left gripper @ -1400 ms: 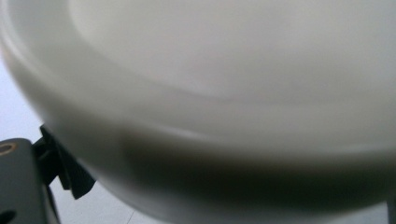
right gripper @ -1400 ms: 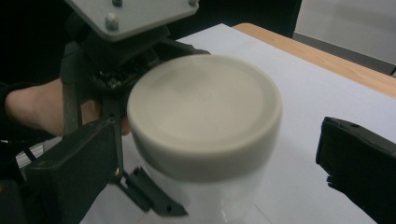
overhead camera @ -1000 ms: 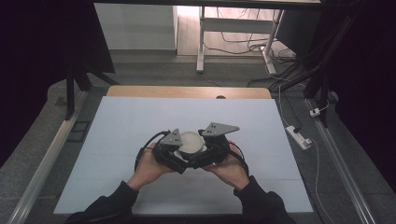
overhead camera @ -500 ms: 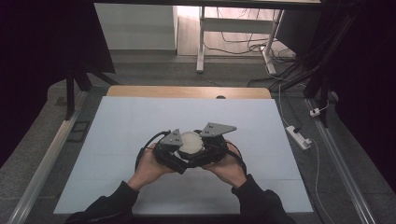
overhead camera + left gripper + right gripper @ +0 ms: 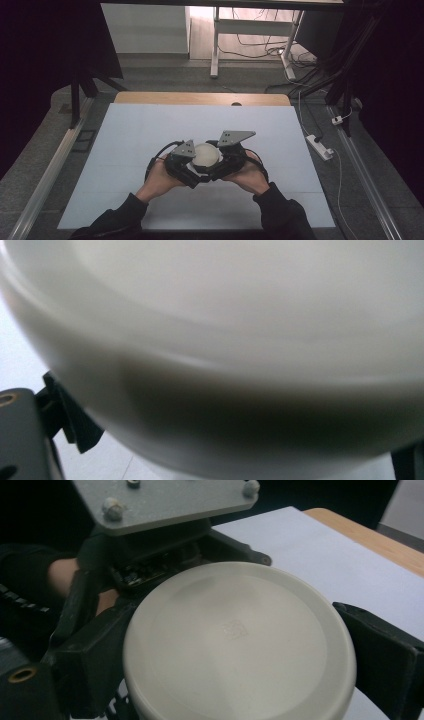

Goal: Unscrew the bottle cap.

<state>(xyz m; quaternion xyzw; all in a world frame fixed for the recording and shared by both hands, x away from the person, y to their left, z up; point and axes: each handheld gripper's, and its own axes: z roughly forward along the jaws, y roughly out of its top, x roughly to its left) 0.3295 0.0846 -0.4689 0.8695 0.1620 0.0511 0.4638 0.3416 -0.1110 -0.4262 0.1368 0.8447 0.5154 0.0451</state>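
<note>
A round cream-white container (image 5: 206,155) with a flat, smooth top (image 5: 235,640) sits at the middle of the white table top (image 5: 125,150), held between both grippers. My left gripper (image 5: 198,167) reaches in from the left and my right gripper (image 5: 217,165) from the right; a hand holds each. In the right gripper view its two black jaws press the container's left and right edges, and the left gripper's grey plate (image 5: 165,500) lies just beyond. In the left gripper view the container's curved wall (image 5: 225,340) is very close and blurred, with black jaw tips at the bottom corners.
The white top ends at a wooden strip (image 5: 200,98) on the far side. Metal rails run along the left (image 5: 45,175) and the right (image 5: 370,185). A white power strip (image 5: 320,146) lies on the floor at right, and a white desk frame (image 5: 215,45) stands behind.
</note>
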